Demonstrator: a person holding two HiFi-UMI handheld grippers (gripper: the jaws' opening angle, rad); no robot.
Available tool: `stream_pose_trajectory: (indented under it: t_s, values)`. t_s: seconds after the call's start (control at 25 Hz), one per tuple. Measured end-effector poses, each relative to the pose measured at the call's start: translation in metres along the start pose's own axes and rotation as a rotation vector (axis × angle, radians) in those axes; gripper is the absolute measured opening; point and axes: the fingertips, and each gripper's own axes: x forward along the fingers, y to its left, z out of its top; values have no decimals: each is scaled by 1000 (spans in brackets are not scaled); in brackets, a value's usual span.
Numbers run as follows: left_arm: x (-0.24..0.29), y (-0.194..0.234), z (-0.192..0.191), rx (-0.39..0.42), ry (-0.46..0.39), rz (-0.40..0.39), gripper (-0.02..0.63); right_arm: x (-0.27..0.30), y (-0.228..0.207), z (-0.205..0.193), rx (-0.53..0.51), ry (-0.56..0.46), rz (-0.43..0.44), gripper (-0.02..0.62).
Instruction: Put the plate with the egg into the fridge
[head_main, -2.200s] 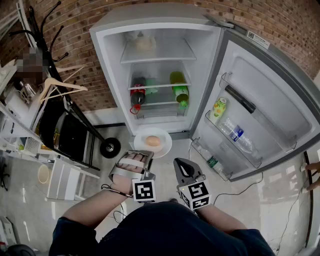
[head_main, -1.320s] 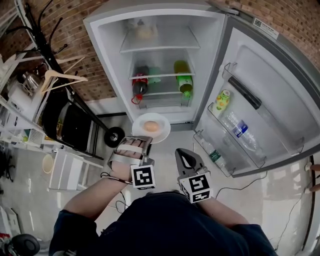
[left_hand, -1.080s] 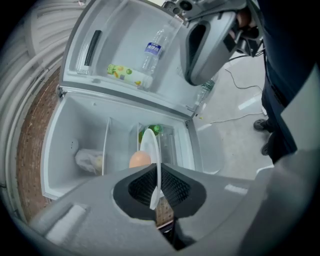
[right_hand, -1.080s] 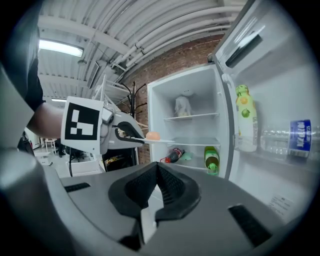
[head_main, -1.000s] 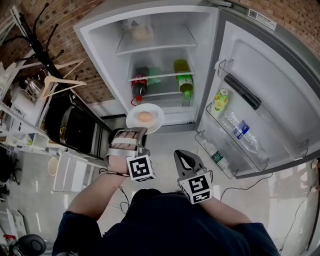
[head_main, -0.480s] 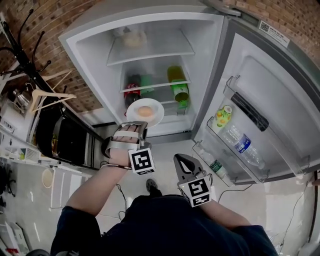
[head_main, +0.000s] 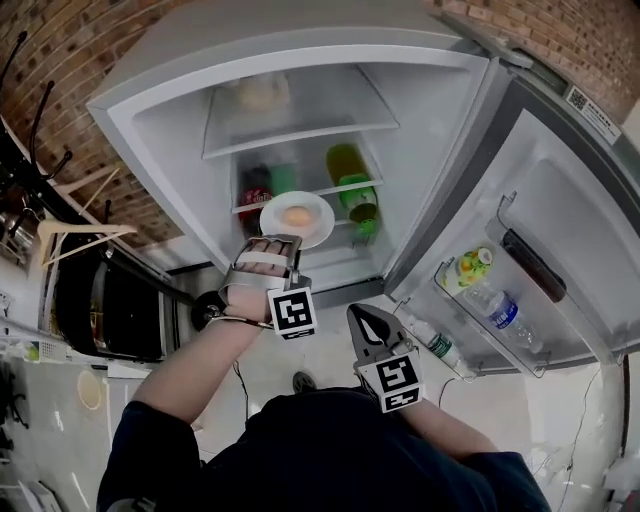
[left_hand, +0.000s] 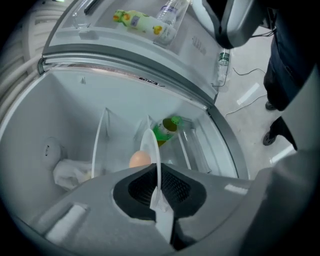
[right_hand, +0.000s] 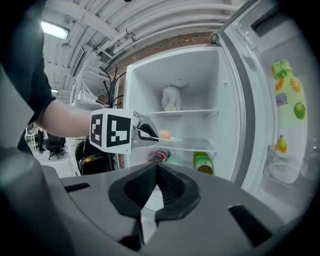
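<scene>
the left gripper (head_main: 274, 240) stayed clenched on the rim of the white plate (head_main: 320, 227) bearing the egg (head_main: 296, 215); the plate had risen from floor level to the fridge (head_main: 150, 125) mouth, just above the bottle shelf (head_main: 335, 188); setting it down likely remained; the right gripper (head_main: 366, 322) hung closed, empty

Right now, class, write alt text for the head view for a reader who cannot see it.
The left gripper, jaws shut on a white plate carrying an egg, holds it up to the shelves of the open fridge. The right gripper hangs lower, jaws shut and empty.
</scene>
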Motion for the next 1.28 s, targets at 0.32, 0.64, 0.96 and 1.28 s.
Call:
stream_pose_trajectory:
  t_s: [0.32, 0.64, 0.96, 1.28]
  values:
    - [53, 20, -16, 18, 48, 19, 15, 29, -14, 3, -1, 15, 22, 9]
    - [99, 20, -25, -10, 125, -18, 15, 37, -42, 7, -26, 24, 64, 9]
    - [125, 14, -27, -26, 157, -38, 18, 38, -54, 3, -39, 37, 87, 9]
    - [143, 15, -31, -46, 168, -41, 18, 37, -56, -4, -50, 51, 93, 9]
